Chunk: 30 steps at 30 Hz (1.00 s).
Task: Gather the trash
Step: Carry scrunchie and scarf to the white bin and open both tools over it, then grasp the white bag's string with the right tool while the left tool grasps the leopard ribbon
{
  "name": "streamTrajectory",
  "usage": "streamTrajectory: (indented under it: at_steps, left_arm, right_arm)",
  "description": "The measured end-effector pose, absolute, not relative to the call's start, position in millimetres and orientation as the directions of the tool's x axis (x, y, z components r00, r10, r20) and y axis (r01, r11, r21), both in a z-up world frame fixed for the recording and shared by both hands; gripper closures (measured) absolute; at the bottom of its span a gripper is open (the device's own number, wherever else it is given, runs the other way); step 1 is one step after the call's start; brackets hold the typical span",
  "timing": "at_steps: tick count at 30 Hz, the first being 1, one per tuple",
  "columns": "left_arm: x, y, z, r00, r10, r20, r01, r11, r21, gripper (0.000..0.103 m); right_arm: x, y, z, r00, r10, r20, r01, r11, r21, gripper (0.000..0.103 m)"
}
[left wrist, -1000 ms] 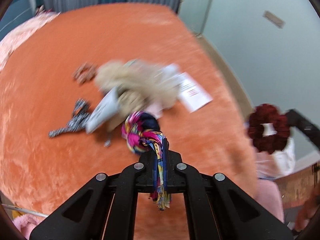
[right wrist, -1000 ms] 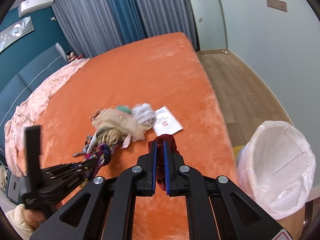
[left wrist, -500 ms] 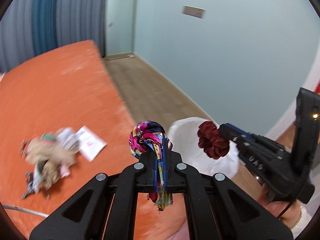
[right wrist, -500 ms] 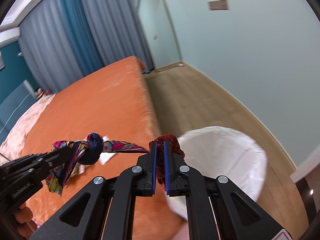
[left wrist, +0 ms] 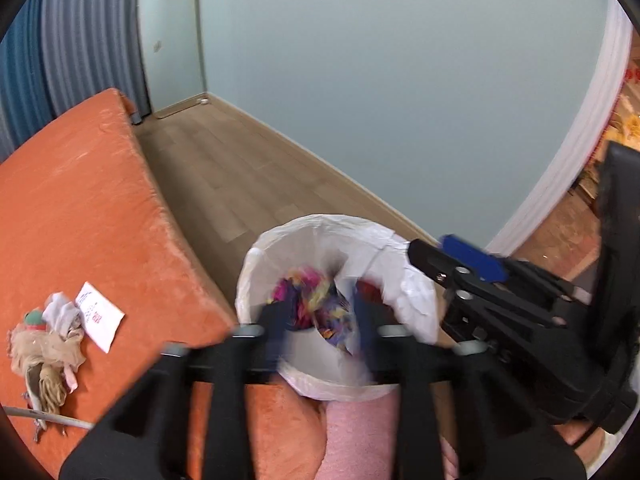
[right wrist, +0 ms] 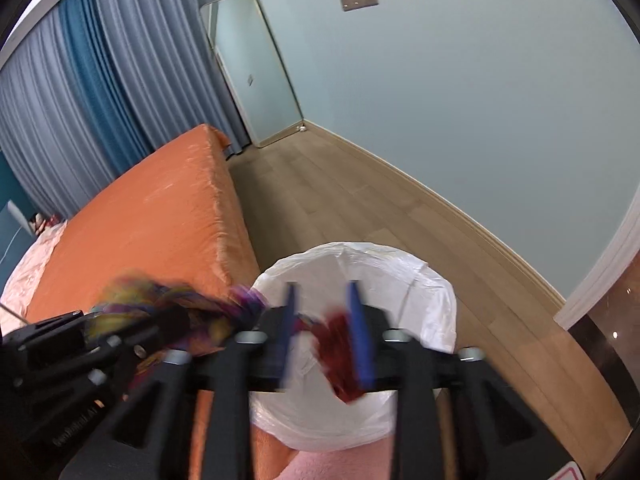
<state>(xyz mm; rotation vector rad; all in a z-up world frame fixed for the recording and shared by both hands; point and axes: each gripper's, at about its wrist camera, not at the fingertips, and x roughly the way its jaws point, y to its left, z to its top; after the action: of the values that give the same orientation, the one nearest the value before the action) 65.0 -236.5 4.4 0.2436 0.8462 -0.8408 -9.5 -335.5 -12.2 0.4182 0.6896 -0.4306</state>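
Left wrist view: left tool (left wrist: 320, 322) with jaws opening; multicoloured fabric scrap (left wrist: 310, 306) sits loose between them, pads no longer pressing it.
Right wrist view: right tool (right wrist: 324, 336) with jaws opening; dark red scrunchie (right wrist: 340, 344) lies between the blue pads, apparently released.
Step in hand: release of both items over the bin; judged as the drop phase of one collection cycle.
Bin (left wrist: 408, 292): white liner, mouth directly below and ahead of both tools; right tool (left wrist: 472, 276) enters from the right of the left tool.
Remaining trash: pile of beige cloth and tissue (left wrist: 44, 344) with white paper slip (left wrist: 98, 316), well left of the left tool on the orange bed (left wrist: 80, 208).
Next move: calls for confirming both items fall clear, then swinging left toward the pile.
Edges: bed edge just left of the bin; bin rim close under both tools.
Open room: wooden floor (right wrist: 360, 200) beyond the bin is bare up to the wall.
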Motion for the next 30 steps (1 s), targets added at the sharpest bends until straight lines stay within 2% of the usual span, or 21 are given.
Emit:
streamTrajectory:
  at_steps: [13, 19, 26, 30]
  left_arm:
    - [72, -168, 14, 0.483, -0.499, -0.72, 0.618, 0.776, -0.124, 0.054]
    - [86, -106, 7, 0.546, -0.415, -0.728, 0.502, 0.857, -0.112, 0.05]
    - [102, -18, -6, 0.603, -0.303, -0.738, 0.337, 0.935, -0.108, 0.037]
    - [111, 28, -19, 0.611, -0.24, -0.755, 0.242, 0.964, -0.11, 0.037]
  right_arm:
    - [8, -295, 4, 0.716, -0.199, -0.669, 0.433, 0.878, 0.202, 0.049]
    - [31, -240, 7, 0.725, -0.12, -0.678, 0.327, 0.927, 0.186, 0.046]
    - [58, -169, 7, 0.722, -0.009, -0.692, 0.186, 0.966, 0.181, 0.045]
    - [74, -131, 4, 0.709, 0.05, -0.704, 0.113, 0.976, 0.184, 0.045]
